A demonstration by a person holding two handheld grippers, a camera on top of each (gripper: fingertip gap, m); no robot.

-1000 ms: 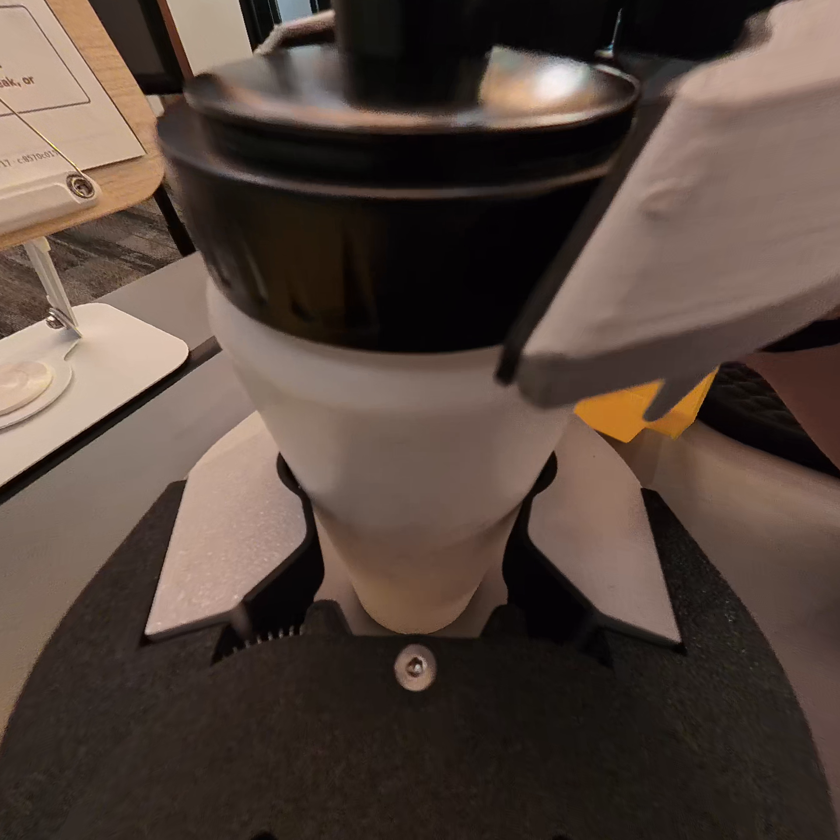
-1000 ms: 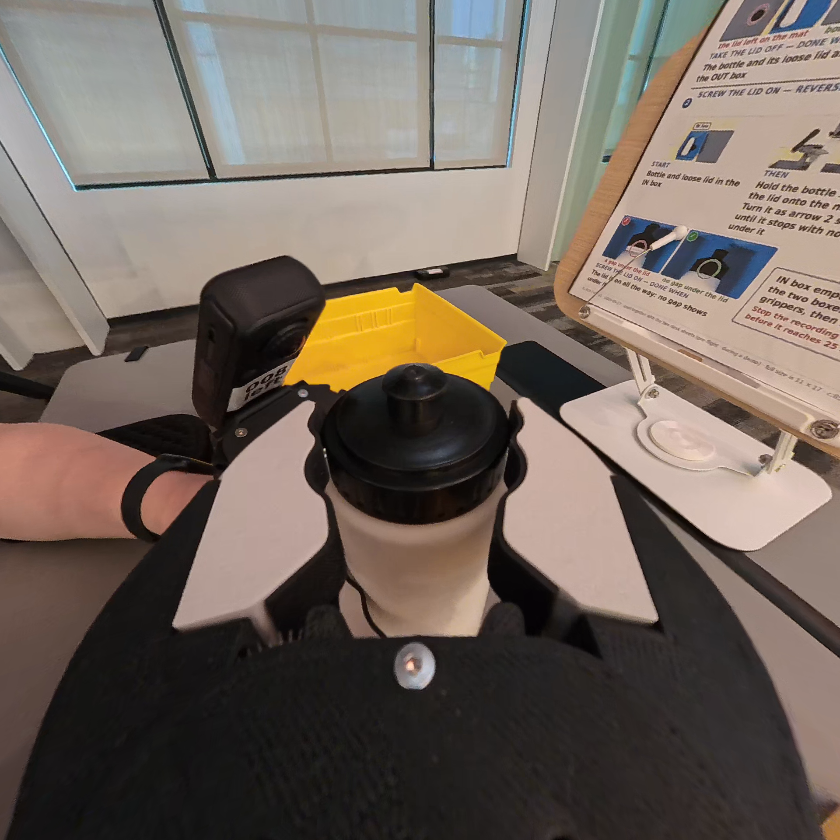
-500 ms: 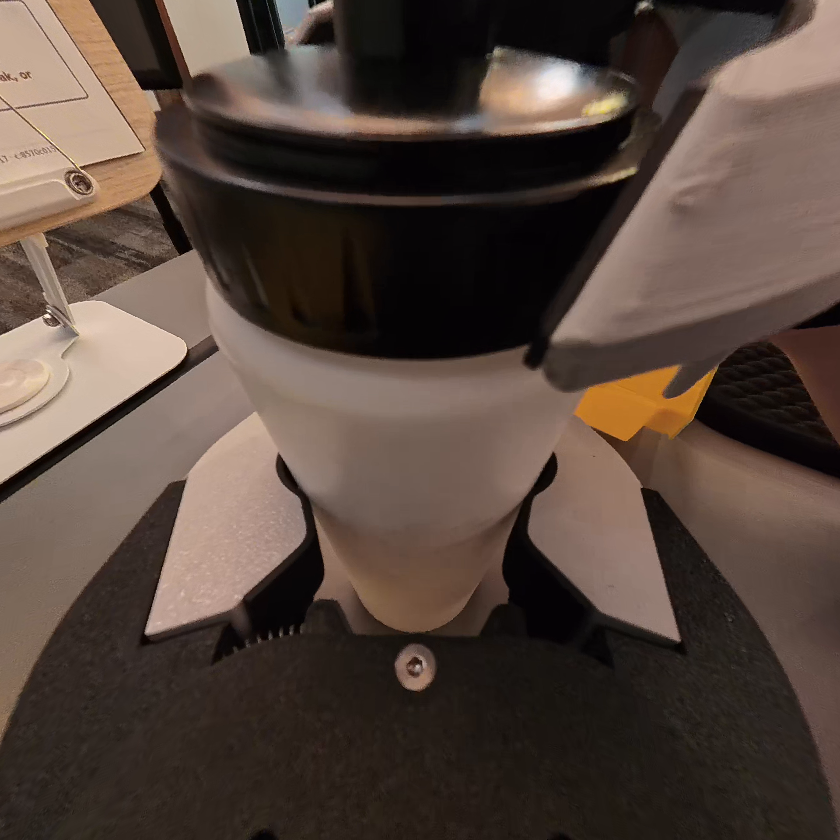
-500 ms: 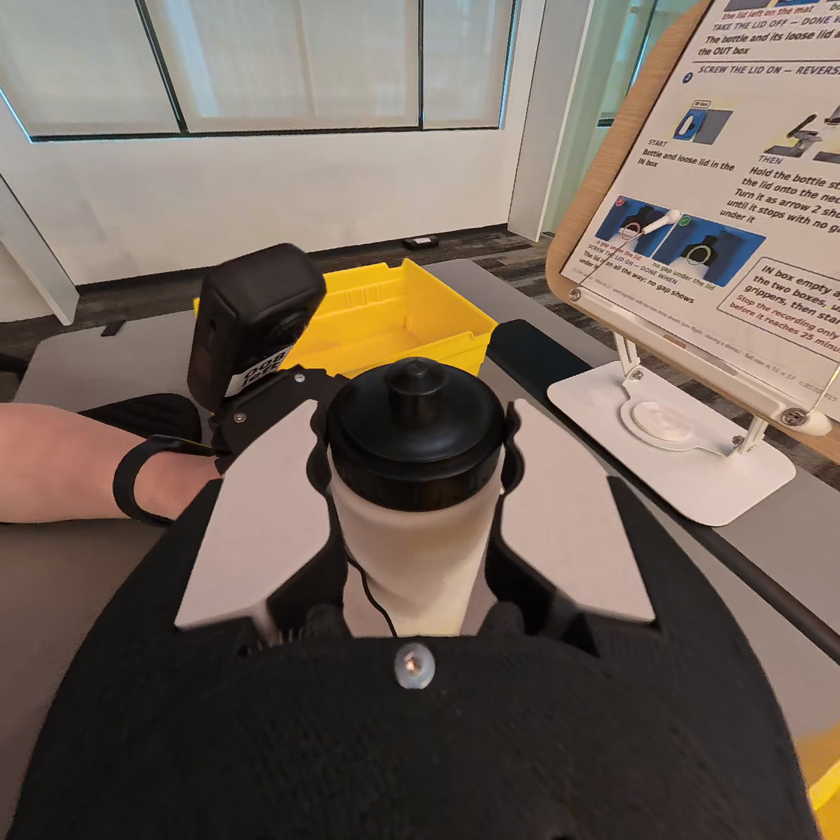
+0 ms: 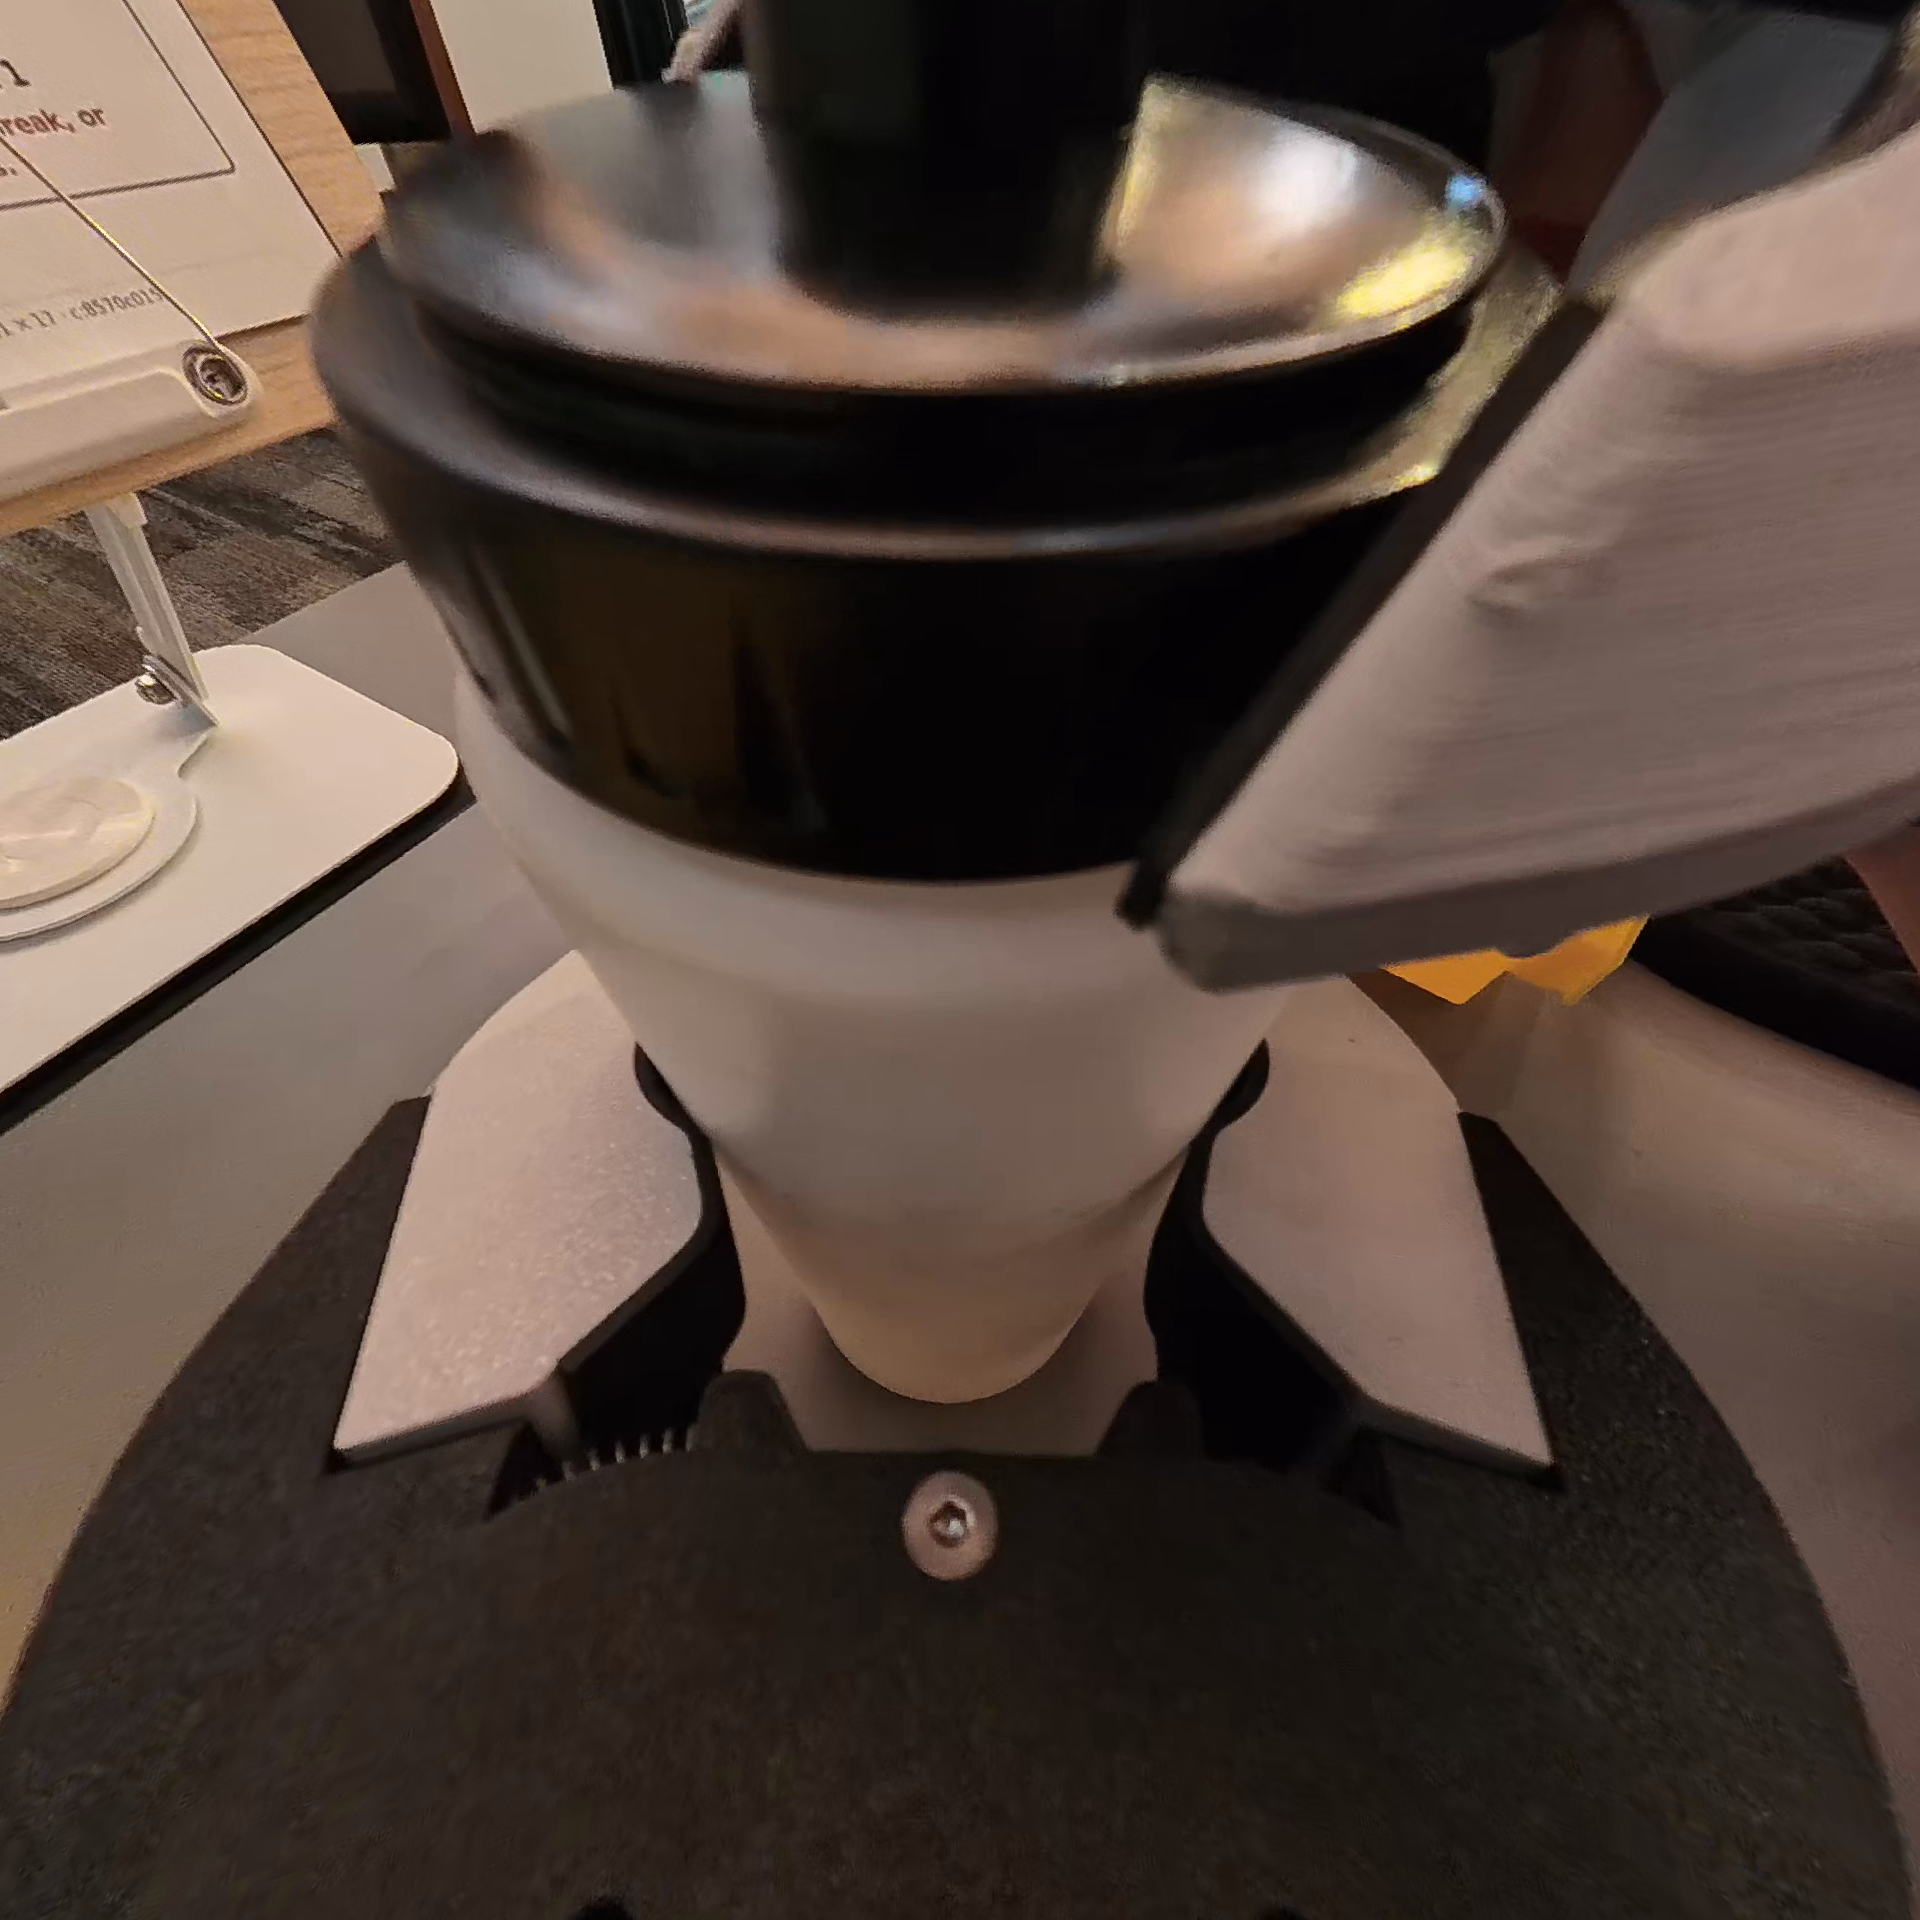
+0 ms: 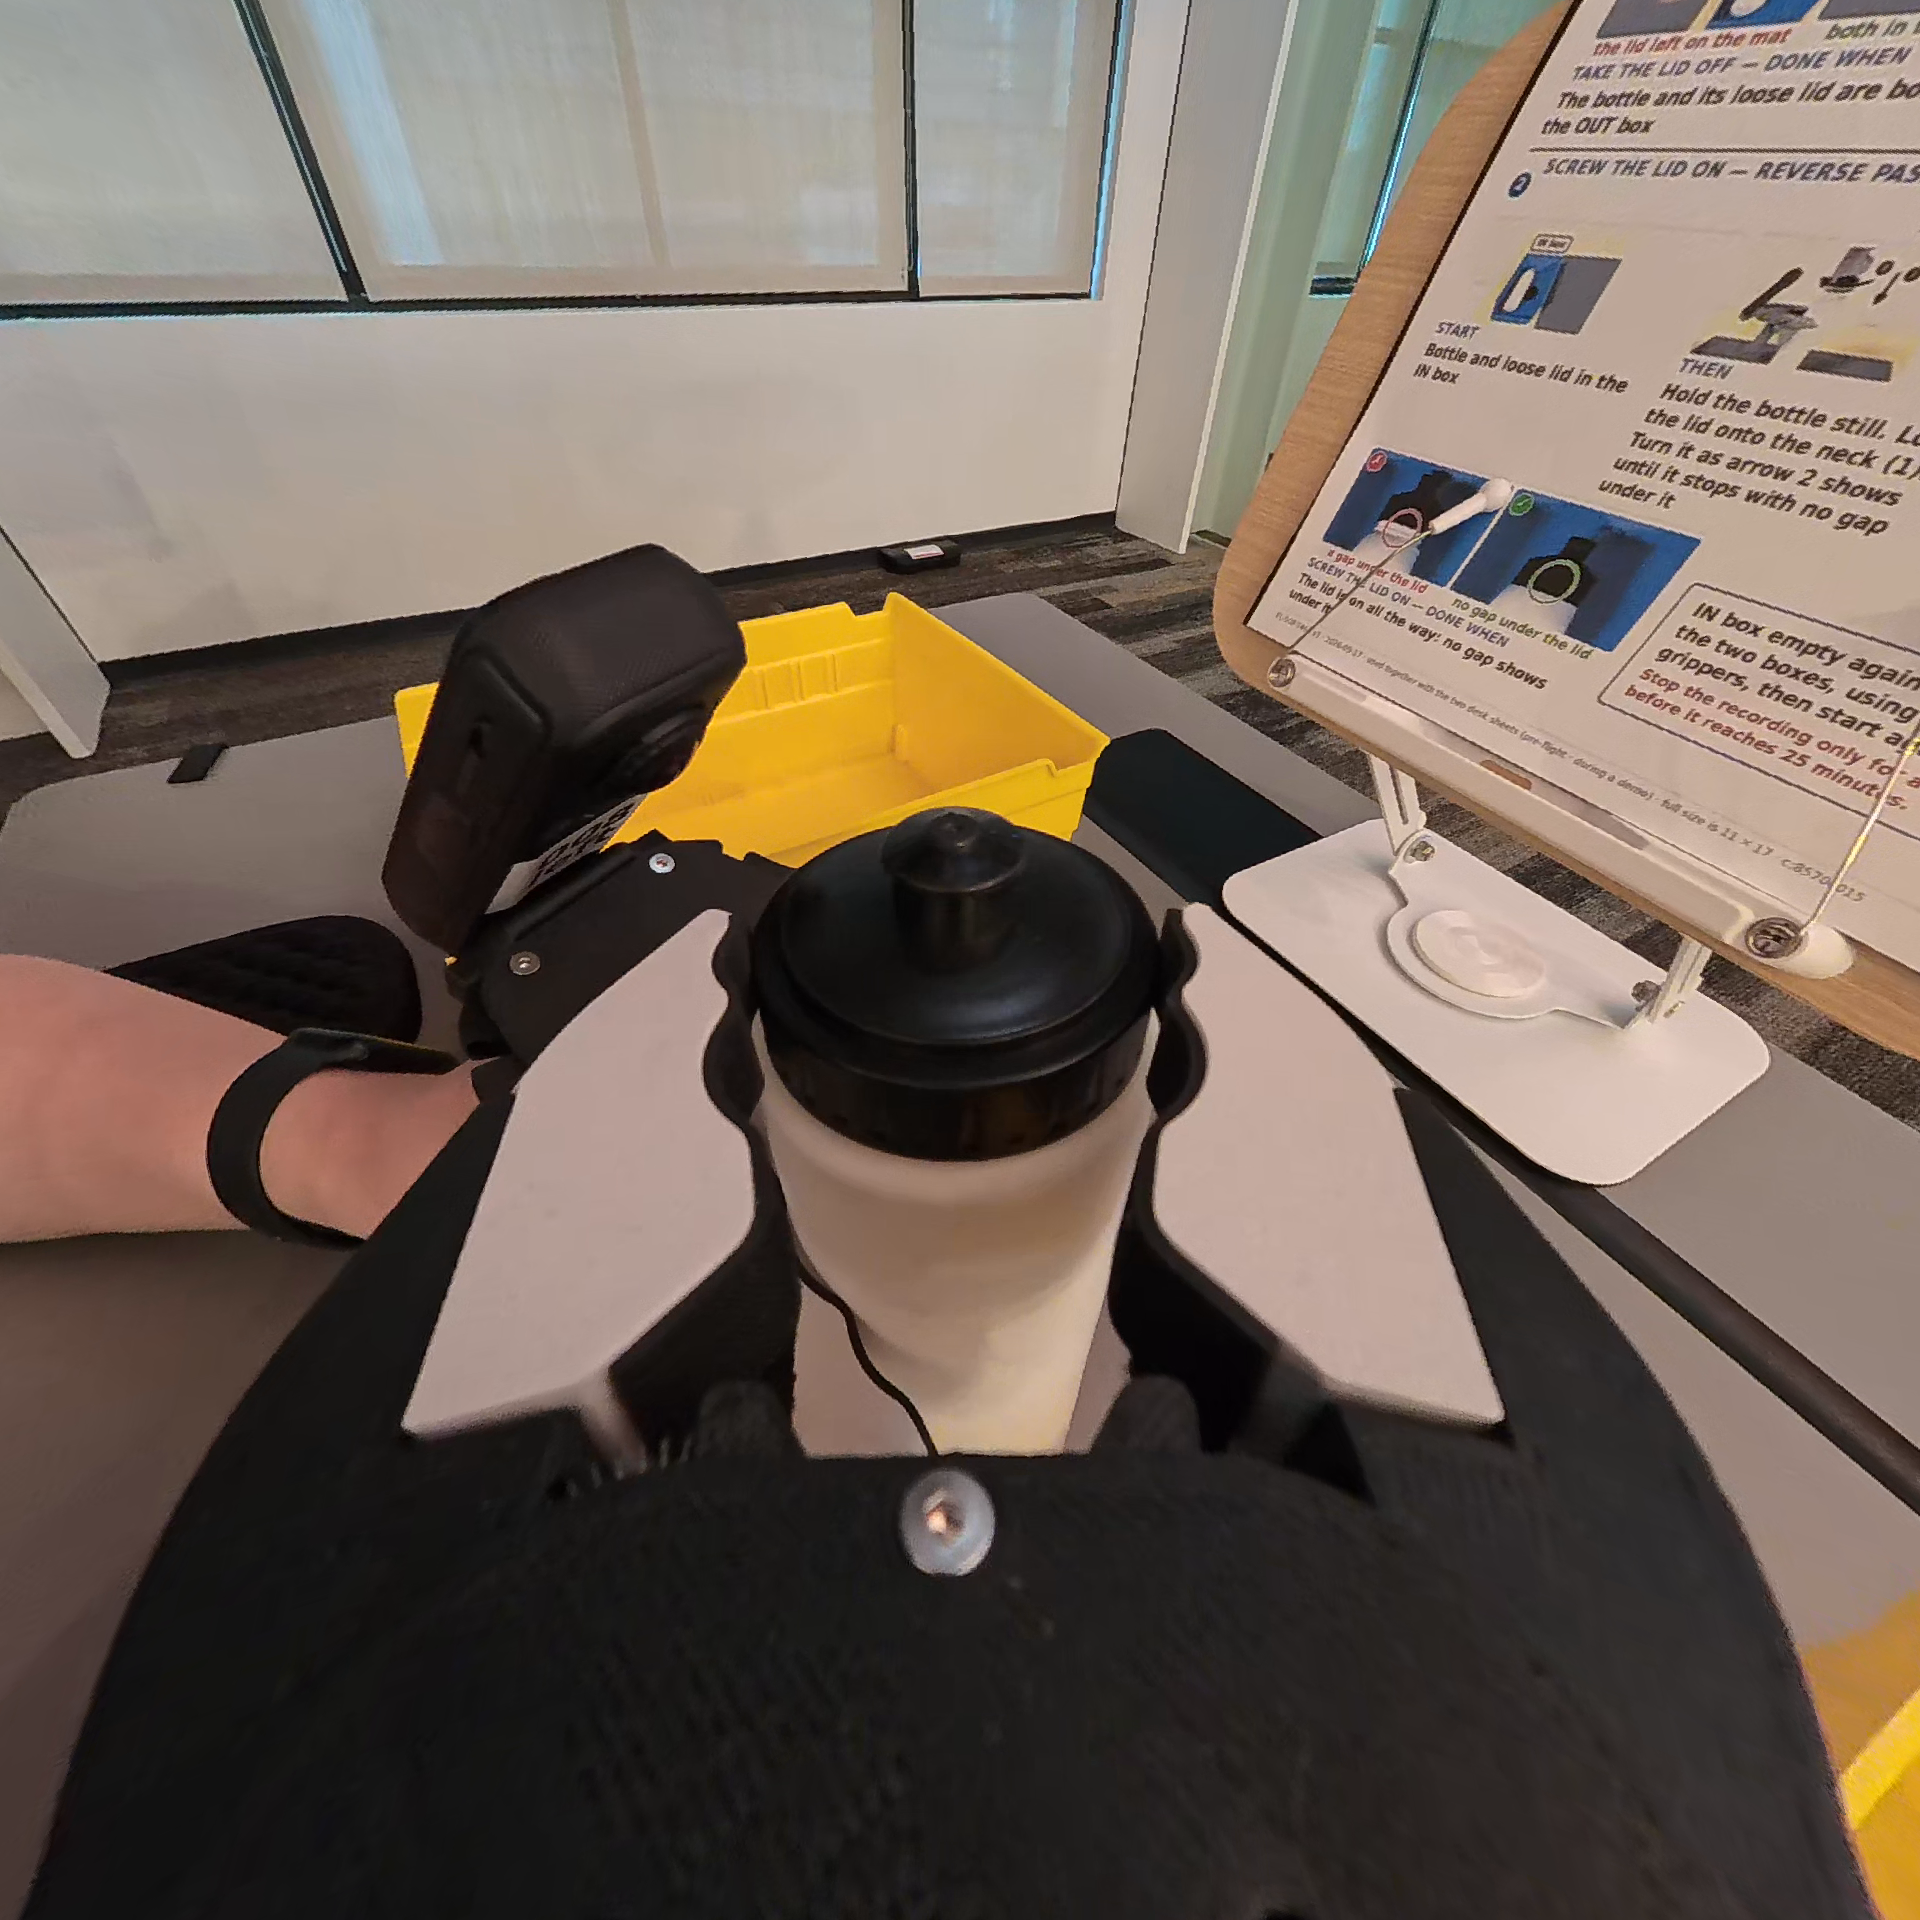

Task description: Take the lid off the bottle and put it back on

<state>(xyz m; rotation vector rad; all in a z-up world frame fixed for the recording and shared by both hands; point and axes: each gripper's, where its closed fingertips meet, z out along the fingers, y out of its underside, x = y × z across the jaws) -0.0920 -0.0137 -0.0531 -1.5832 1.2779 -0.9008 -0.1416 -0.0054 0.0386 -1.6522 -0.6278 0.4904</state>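
**A:** So where's the bottle being kept at this point? Only a big white cone is being seen in the left wrist view.

**B:** That's it. The white body is being pinched low down by the left gripper, with its grey fingers being pressed in on both sides. The bottle is being held upright, and its base is being hidden by the black gripper body.

**A:** And the lid?

**B:** It's black with a pull spout, and it's being carried on the neck. Whether a gap is being left under it can't be told. The right gripper is being clamped around it, one dark pad being pushed against each side of the rim. In the left wrist view one grey finger of that gripper is being shown pressed against the lid's right side.

**A:** Anything else being caught in the shot?

**B:** In the right wrist view a yellow bin is being shown behind the bottle on the grey table, with nothing in the part of it that's visible. A wooden board with an instruction sheet is being propped on a white stand off to the right. A bare forearm with a black wrist strap is being seen at the left, behind the camera block on the left gripper.
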